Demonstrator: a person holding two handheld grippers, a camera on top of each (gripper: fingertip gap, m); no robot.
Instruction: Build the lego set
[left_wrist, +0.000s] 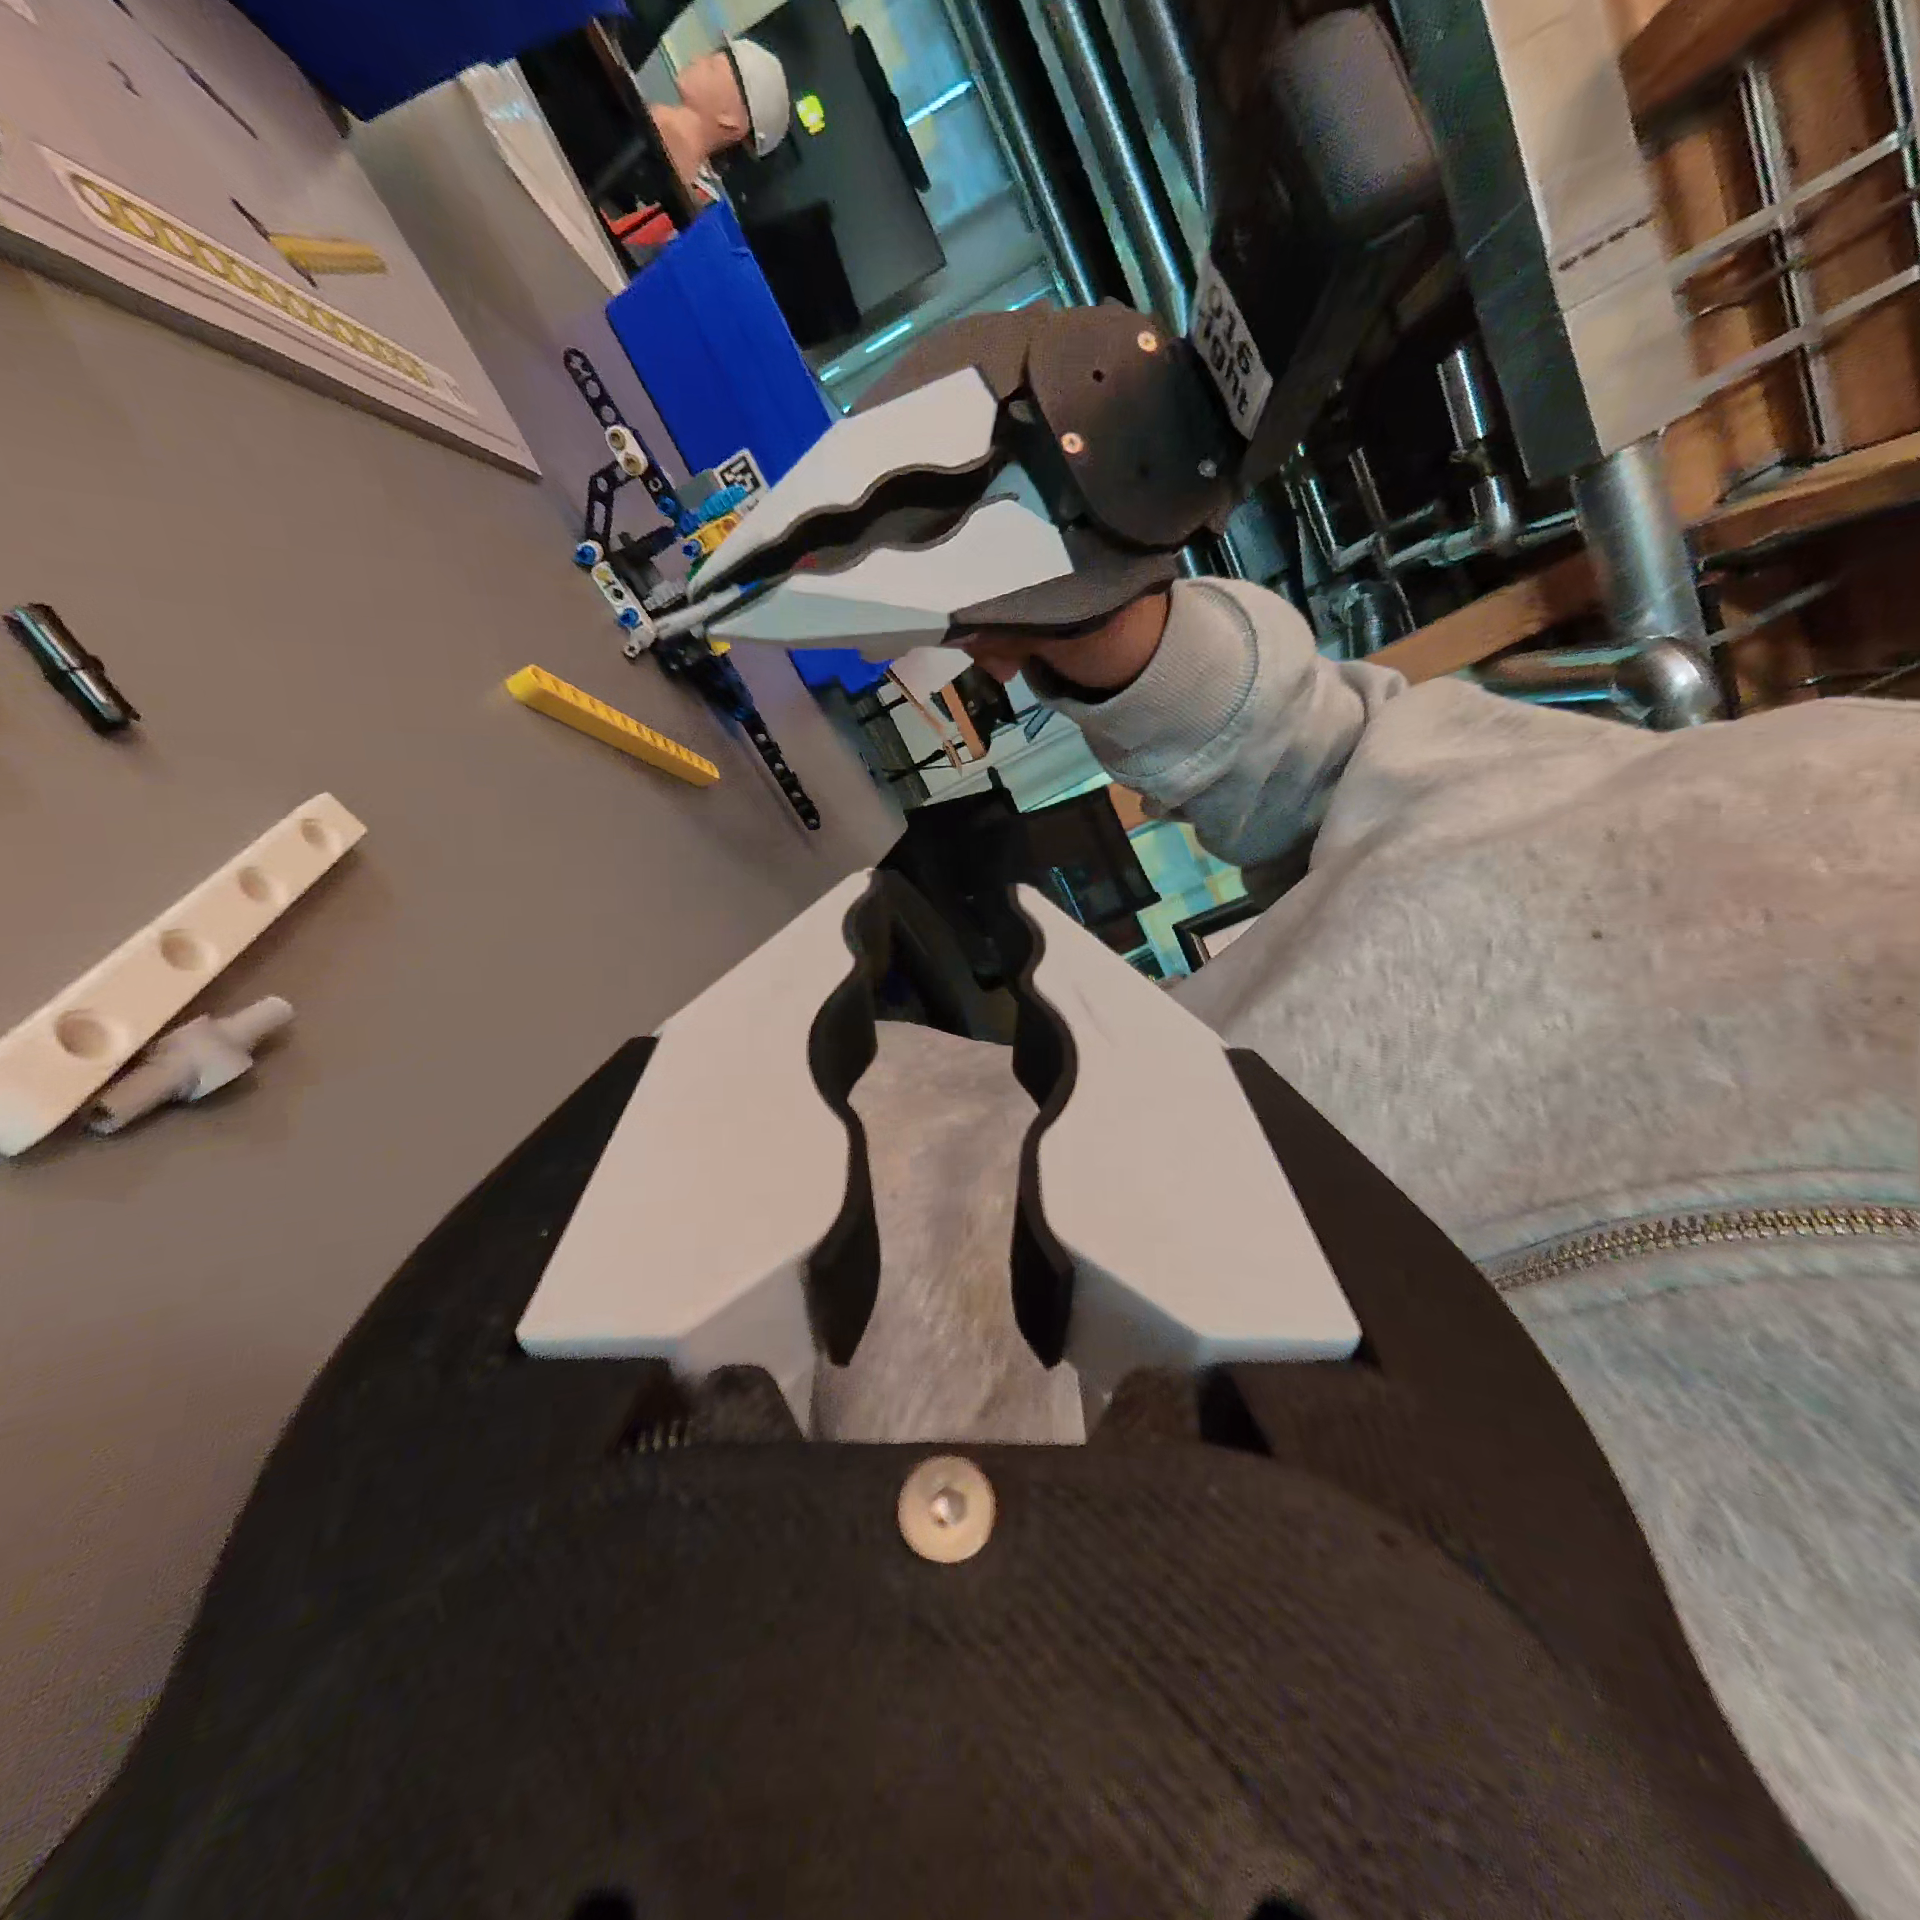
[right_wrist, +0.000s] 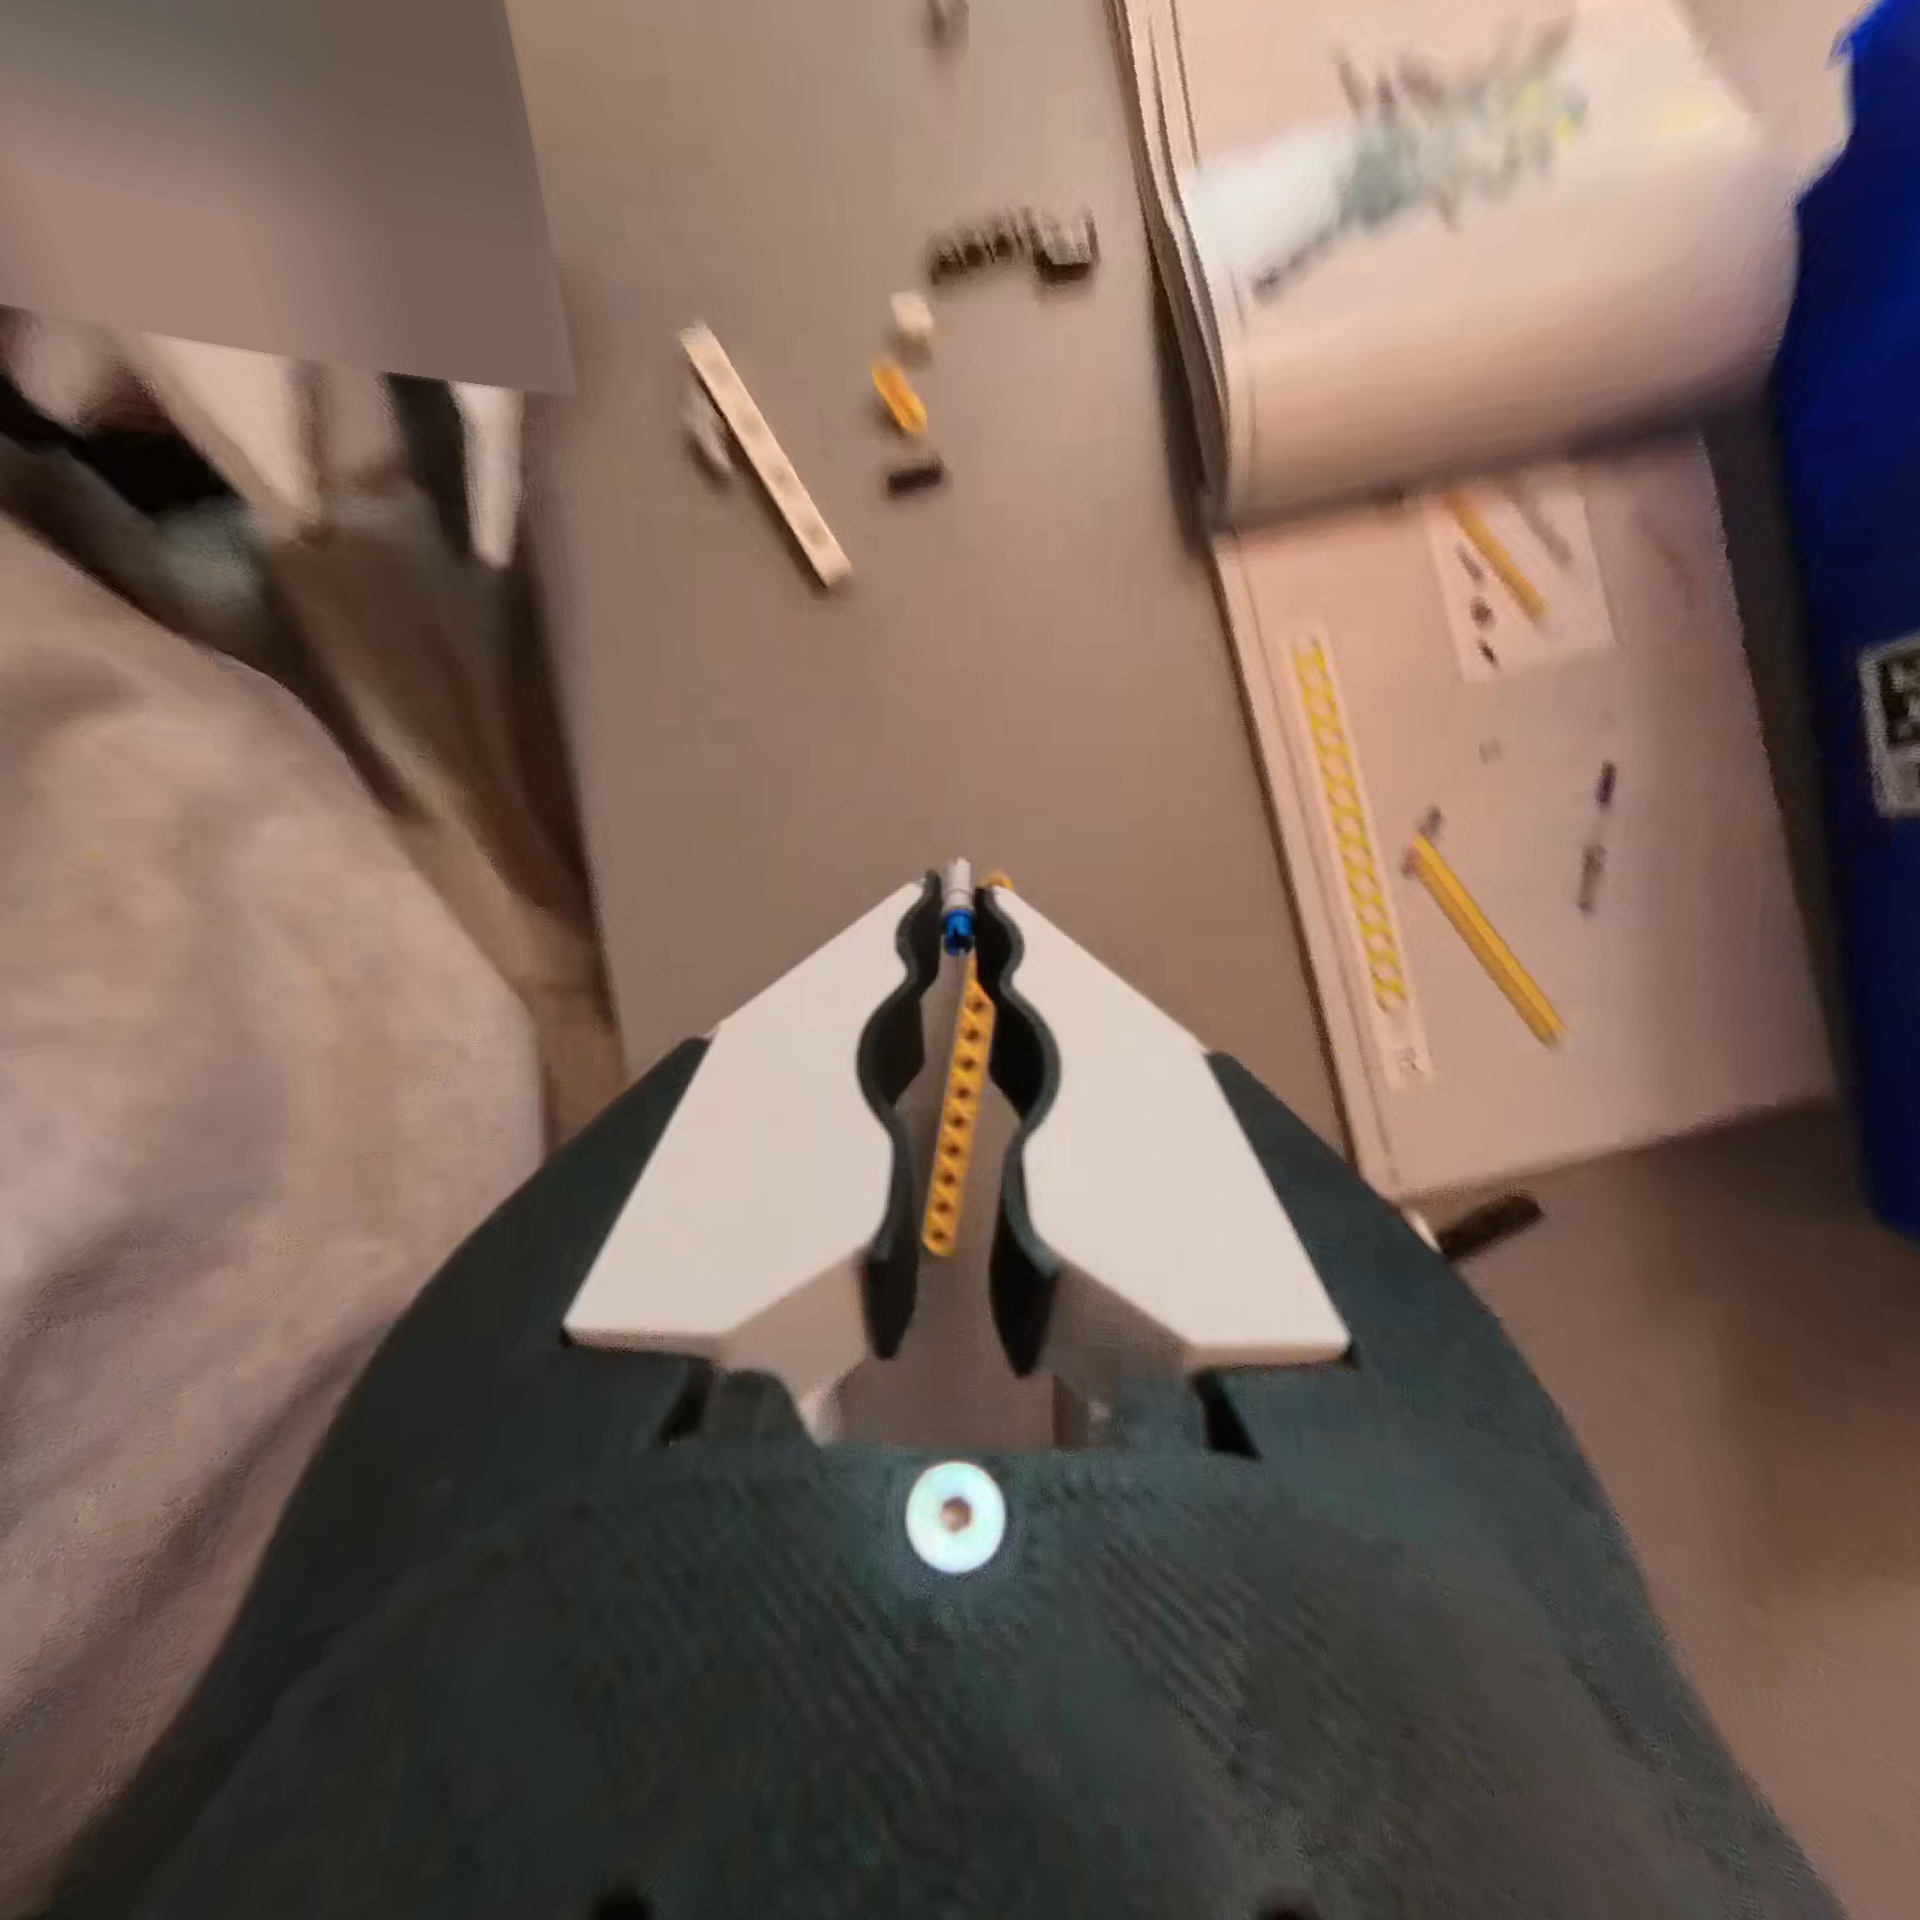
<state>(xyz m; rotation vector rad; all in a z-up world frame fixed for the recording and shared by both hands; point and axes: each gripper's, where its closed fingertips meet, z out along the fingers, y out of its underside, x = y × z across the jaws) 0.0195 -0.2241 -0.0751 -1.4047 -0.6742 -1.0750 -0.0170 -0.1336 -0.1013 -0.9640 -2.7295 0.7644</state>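
Observation:
My right gripper (right_wrist: 961, 896) is shut on a small blue and grey pin (right_wrist: 957, 906) at its fingertips. In the left wrist view the right gripper (left_wrist: 709, 615) holds the pin (left_wrist: 665, 623) beside the partly built black lego assembly (left_wrist: 634, 540) near the table's far edge. A yellow beam (left_wrist: 613, 724) lies on the grey table just below it and shows between the right fingers (right_wrist: 961, 1122). My left gripper (left_wrist: 945, 914) is open and empty, held off the table in front of a grey sweatshirt (left_wrist: 1558, 1039).
An open instruction booklet (left_wrist: 260, 281) (right_wrist: 1507, 779) lies on the table. A white block with holes (left_wrist: 177, 956) (right_wrist: 764, 457), a grey connector (left_wrist: 197, 1060) and a black piece (left_wrist: 68, 665) lie loose. A blue bin (left_wrist: 717, 343) (right_wrist: 1860, 623) stands behind the assembly. Tip to tip, the grippers are about 11 centimeters apart.

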